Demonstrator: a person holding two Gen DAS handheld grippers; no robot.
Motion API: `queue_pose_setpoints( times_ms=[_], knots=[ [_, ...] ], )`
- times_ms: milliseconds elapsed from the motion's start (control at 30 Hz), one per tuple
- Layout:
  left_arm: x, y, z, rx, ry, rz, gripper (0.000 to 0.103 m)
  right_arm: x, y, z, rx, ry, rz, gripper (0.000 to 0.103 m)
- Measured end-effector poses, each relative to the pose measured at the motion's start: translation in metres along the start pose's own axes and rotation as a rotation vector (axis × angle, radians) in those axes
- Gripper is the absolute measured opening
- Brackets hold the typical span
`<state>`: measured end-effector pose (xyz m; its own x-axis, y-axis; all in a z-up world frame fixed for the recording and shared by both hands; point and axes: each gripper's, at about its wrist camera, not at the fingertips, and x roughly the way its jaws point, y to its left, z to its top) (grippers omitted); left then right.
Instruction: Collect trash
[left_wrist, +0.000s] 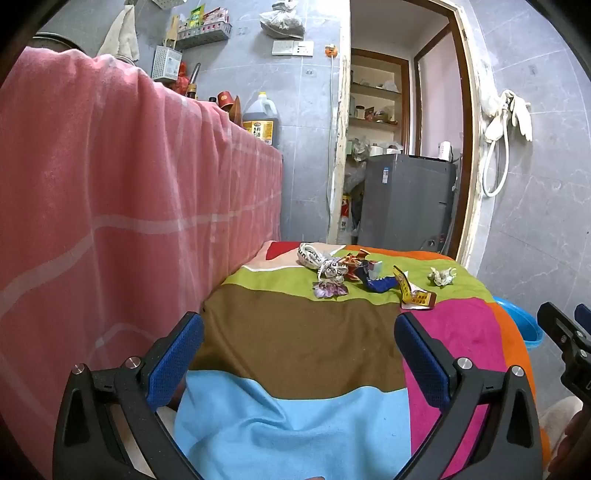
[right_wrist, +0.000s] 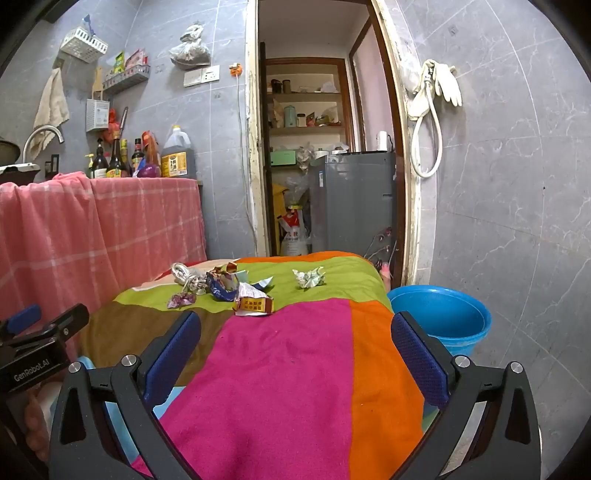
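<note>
Beside colourful cloth (right_wrist: 288, 354), empty blue bucket (right_wrist: 443, 321)

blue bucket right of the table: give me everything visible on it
The blue bucket is a round, open-topped tub, plastic by its look, in a bright uniform blue. It stands upright on the grey floor beside the right edge of the cloth-covered table, near the doorway. The part of its inside that shows looks empty. The table hides its left side. Nothing visibly touches it. In the left wrist view only a sliver shows.

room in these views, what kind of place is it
Likely a small home kitchen: sauce bottles and an oil jug on a cloth-draped counter, a faucet, tiled walls.
</note>
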<state>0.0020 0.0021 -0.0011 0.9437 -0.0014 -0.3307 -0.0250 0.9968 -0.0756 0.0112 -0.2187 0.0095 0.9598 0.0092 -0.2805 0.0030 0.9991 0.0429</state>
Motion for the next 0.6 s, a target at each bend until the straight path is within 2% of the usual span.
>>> queue_pose_setpoints(
  times_ms=[600],
  knots=[
    [-0.0009,0.0005,-0.0014,0.000,0.002,0.001,0.101,-0.0003,-0.0008,0.0000,0.003,0.000,0.001,0.103]
  ],
)
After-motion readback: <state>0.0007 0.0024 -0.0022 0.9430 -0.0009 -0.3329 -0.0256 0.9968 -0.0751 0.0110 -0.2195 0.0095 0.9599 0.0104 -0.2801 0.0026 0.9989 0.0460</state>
